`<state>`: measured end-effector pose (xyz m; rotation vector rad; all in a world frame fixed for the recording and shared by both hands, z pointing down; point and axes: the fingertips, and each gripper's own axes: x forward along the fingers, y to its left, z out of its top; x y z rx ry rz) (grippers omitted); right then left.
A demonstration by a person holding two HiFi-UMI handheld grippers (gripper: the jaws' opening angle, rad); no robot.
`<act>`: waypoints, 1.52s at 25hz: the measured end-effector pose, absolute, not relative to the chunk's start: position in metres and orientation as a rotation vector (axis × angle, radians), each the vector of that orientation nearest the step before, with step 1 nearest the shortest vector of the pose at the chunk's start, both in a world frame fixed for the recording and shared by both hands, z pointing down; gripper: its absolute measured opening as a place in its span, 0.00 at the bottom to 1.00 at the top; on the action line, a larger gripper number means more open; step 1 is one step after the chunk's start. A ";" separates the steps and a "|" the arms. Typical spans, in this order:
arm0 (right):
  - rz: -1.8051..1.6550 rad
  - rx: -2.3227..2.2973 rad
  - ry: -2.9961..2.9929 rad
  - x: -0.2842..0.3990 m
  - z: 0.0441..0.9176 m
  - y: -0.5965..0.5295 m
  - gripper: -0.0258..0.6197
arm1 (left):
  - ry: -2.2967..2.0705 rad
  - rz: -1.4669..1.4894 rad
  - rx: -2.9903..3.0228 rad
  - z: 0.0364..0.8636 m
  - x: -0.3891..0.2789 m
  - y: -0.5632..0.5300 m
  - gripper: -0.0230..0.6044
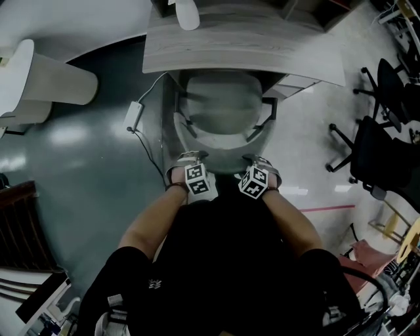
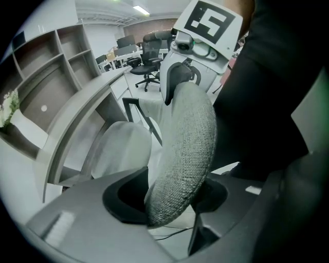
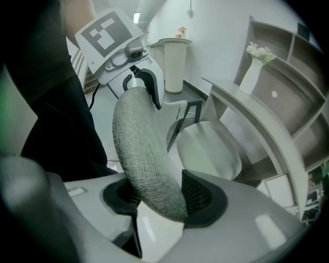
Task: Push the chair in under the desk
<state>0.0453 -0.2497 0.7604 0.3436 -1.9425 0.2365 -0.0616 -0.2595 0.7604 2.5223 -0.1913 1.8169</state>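
A grey fabric chair [image 1: 220,111] stands with its seat partly under the curved wooden desk [image 1: 243,46]. Both grippers clamp the top edge of its backrest [image 1: 223,156], on the side nearest me. My left gripper [image 1: 190,163] is shut on the backrest's left part, and my right gripper [image 1: 259,165] on its right part. In the left gripper view the woven backrest [image 2: 187,149] fills the space between the jaws [image 2: 169,205], with the right gripper [image 2: 193,56] farther along the rim. In the right gripper view the backrest [image 3: 141,149] sits between the jaws [image 3: 159,198], beyond it the seat [image 3: 208,151].
A power adapter [image 1: 134,117] with its cable lies on the floor left of the chair. A white cylindrical stand [image 1: 49,82] is at the far left. Black office chairs [image 1: 380,138] stand on the right. A white vase [image 1: 187,13] is on the desk.
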 end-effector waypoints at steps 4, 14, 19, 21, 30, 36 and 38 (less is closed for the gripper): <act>0.235 0.342 -1.945 0.049 0.760 -0.272 0.36 | -0.208 1.820 2.519 0.760 -0.058 -0.281 0.38; 0.233 0.328 -1.953 0.053 0.764 -0.313 0.36 | -0.229 1.821 2.507 0.764 -0.054 -0.324 0.39; 0.220 0.323 -1.955 0.057 0.765 -0.338 0.36 | -0.258 1.814 2.504 0.765 -0.051 -0.348 0.39; 0.214 0.326 -1.955 0.059 0.766 -0.347 0.36 | -0.265 1.812 2.508 0.766 -0.050 -0.357 0.39; 0.199 0.337 -1.969 0.057 0.765 -0.380 0.36 | -0.301 1.827 2.502 0.766 -0.052 -0.390 0.39; 0.185 0.345 -1.974 0.053 0.765 -0.402 0.36 | -0.321 1.826 2.503 0.766 -0.056 -0.411 0.40; 0.181 0.343 -1.977 0.051 0.767 -0.410 0.36 | -0.324 1.829 2.504 0.767 -0.058 -0.420 0.40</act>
